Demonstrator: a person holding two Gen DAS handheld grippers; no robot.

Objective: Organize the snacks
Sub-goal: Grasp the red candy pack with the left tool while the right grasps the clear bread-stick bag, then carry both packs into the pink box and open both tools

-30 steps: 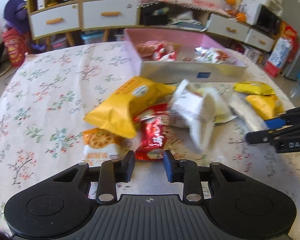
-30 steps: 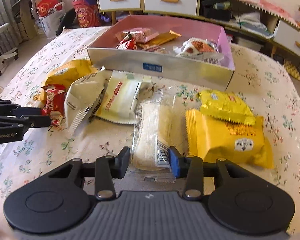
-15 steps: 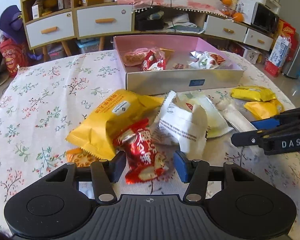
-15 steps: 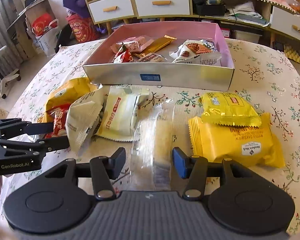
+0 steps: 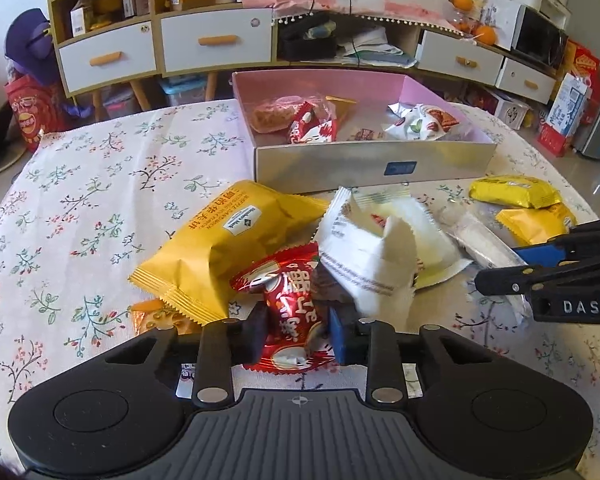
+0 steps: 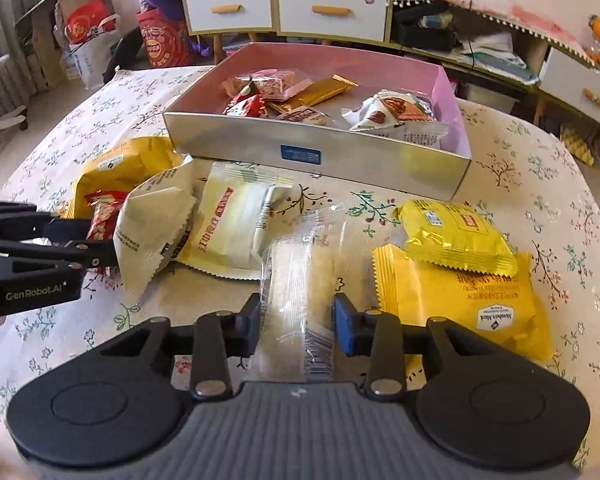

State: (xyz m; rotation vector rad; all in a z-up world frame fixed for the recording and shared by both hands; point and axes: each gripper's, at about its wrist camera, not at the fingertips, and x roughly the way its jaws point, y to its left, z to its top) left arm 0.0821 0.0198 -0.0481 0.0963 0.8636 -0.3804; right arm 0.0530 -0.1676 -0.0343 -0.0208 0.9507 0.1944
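A: We have the left gripper (image 5: 296, 338) down at the near end of the red foil snack (image 5: 290, 320), its fingers (image 5: 256, 336) closing with the packet between them; both pads look pressed into the foil, so we read it as pinched. It lies on the table (image 5: 100, 208) against the big orange packet (image 5: 228, 240), just in front of the white wrapper (image 5: 368, 252).

B: And the right gripper (image 6: 296, 324) straddles the clear-wrapped bar (image 6: 300, 280), fingers closing too, each pad against an edge of the film. That bar sits between the cream packet (image 6: 228, 228) and the two yellow packets (image 6: 460, 272).

A: How do we expect them to handle?

B: Light, both of them. The foil is crinkly and slick, and puffed with air, so we think a grip across its body holds better than one on the twisted end. The clear film is loose and slippery around a stiff, likely crumbly bar; we would clamp on the bar itself, gently, not on the slack wrapper.

A: And where do they go?

B: Into the pink-lined box (image 6: 316, 156) at the far side of the table, we judge. It already holds a red packet, a pink one, a gold bar and a white packet with nuts pictured. The right half of its floor shows bare space.
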